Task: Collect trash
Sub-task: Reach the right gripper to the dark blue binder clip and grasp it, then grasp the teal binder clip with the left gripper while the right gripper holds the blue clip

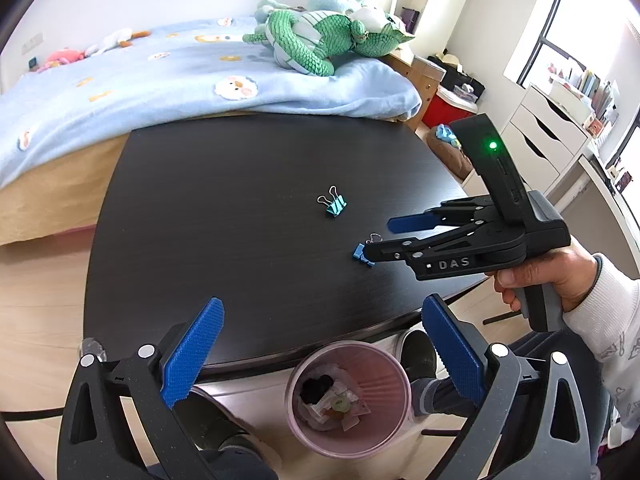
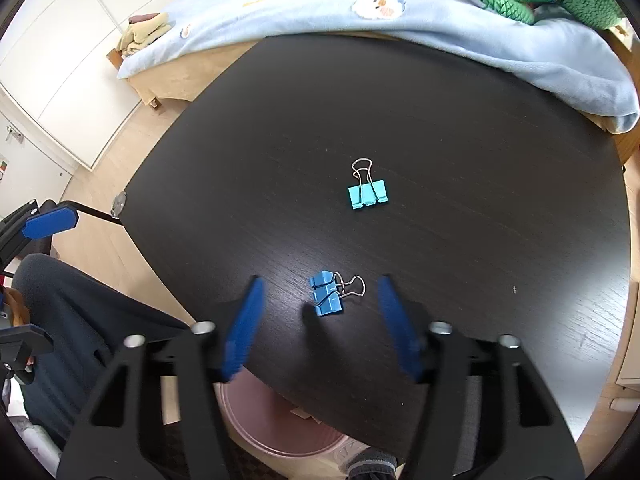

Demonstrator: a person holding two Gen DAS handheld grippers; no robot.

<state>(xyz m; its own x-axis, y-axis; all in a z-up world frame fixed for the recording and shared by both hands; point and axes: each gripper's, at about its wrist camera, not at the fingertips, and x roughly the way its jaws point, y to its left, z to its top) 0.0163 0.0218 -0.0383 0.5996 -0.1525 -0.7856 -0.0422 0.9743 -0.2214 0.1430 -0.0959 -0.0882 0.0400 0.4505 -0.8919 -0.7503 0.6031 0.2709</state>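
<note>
Right wrist view shows the right gripper (image 2: pixel 318 330) low over the dark table (image 2: pixel 480 160), its two blue-padded fingers (image 2: pixel 244 328) spread wide with nothing held. Between the fingertips and just ahead of them lies a blue binder clip (image 2: pixel 326 294) on the tabletop, its wire handles pointing toward the right finger; neither pad touches it. Farther ahead, well beyond the tips, a lighter teal binder clip (image 2: pixel 367 195) rests flat with its handles pointing away. Below the gripper, past the near edge of the table, part of a pink trash bin (image 2: pixel 280 424) shows on the floor. Beyond the far edge of the table is a bed with a light blue blanket (image 2: pixel 400 12).

In the left wrist view, the left gripper (image 1: pixel 322 340) hangs over the near edge of the table (image 1: pixel 240 160), fingers wide apart and empty. Directly beneath and between them stands the pink trash bin (image 1: pixel 394 380), open, holding crumpled wrappers and a dark scrap. Ahead and to the right, the right gripper (image 1: pixel 374 236) reaches in over the table from the side, held by the person's right hand (image 1: pixel 548 276); the blue binder clip (image 1: pixel 362 255) sits at the tip of its nearer finger. The teal binder clip (image 1: pixel 333 202) lies farther ahead. A green plush toy (image 1: pixel 320 40) rests on the blanket (image 1: pixel 160 80).
</note>
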